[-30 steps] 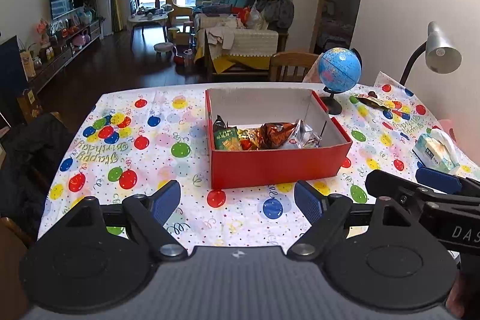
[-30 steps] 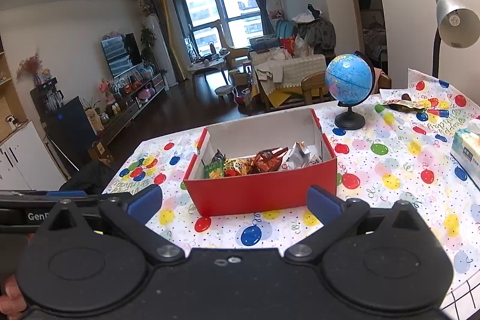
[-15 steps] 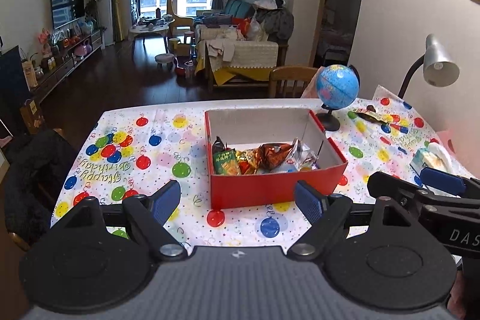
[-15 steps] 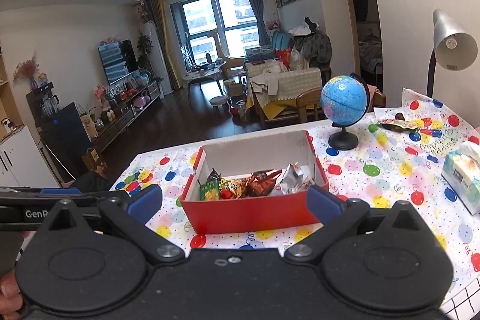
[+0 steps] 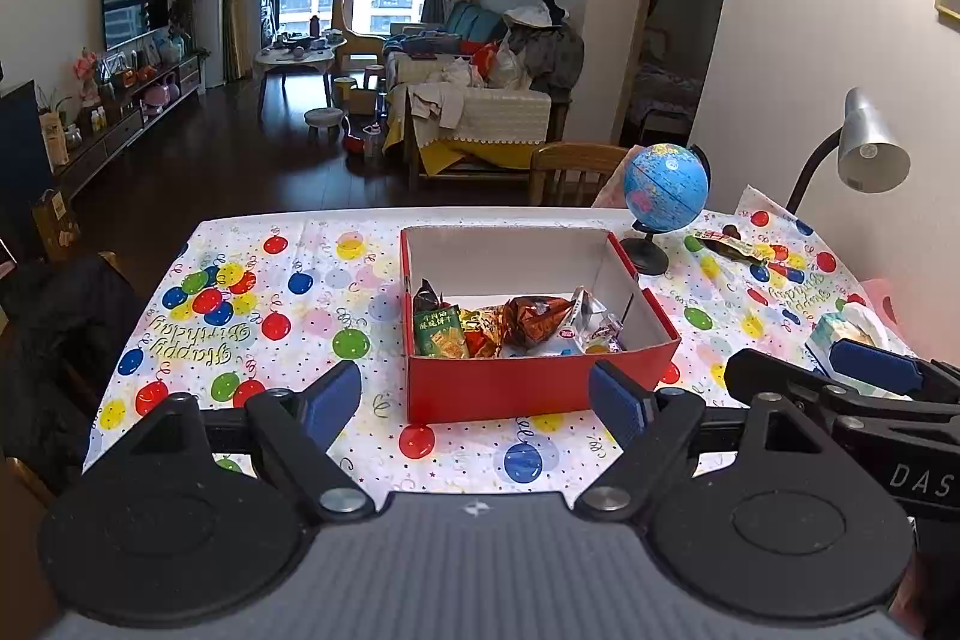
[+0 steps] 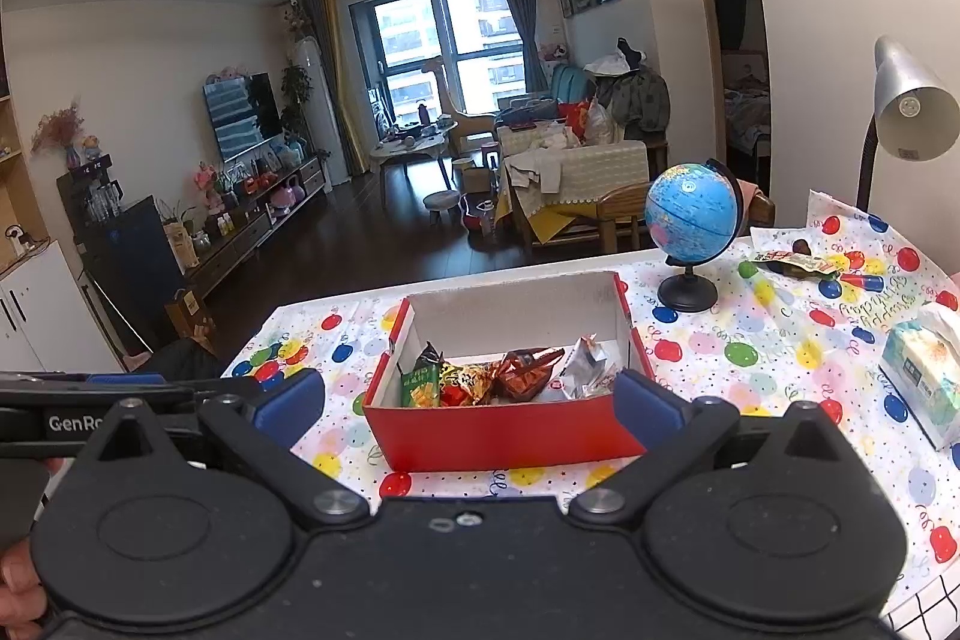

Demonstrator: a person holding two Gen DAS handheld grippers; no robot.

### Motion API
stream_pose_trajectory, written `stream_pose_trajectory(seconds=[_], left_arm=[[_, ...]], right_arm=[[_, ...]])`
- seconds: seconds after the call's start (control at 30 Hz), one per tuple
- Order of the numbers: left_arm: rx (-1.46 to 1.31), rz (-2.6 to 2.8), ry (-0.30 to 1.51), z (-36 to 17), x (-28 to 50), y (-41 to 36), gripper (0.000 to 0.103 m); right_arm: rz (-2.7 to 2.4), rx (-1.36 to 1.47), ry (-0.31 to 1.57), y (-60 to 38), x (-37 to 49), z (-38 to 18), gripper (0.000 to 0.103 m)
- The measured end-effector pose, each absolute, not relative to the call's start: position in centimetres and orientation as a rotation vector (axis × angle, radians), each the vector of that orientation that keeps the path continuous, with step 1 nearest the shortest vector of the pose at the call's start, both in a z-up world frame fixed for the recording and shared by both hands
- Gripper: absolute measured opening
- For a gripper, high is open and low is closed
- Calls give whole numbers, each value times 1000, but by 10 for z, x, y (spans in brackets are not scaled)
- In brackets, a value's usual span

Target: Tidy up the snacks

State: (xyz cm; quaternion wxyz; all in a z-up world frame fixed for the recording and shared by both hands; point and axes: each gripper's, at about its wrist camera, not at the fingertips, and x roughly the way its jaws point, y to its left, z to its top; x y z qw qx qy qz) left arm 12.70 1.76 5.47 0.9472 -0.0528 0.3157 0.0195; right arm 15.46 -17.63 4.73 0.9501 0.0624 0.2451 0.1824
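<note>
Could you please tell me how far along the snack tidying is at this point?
Mostly done: several snacks already lie in the red box. Nothing is in hand; the left gripper and right gripper are both open and empty. Left: one packet on the cloth beyond the globe.

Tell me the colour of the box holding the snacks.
Red outside, white inside; the box shows best in the left wrist view.

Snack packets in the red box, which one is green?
The green packet at the left end of the row inside the red box, printed with white characters. Its neighbours are dark, orange-brown and silver.
</note>
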Motion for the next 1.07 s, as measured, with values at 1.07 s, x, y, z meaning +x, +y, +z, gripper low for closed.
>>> stream_pose_trajectory(seconds=[1.07], left_arm=[[-109,-23,669,47,122,9,83]], right_arm=[[316,168,504,-183,139,41,103]])
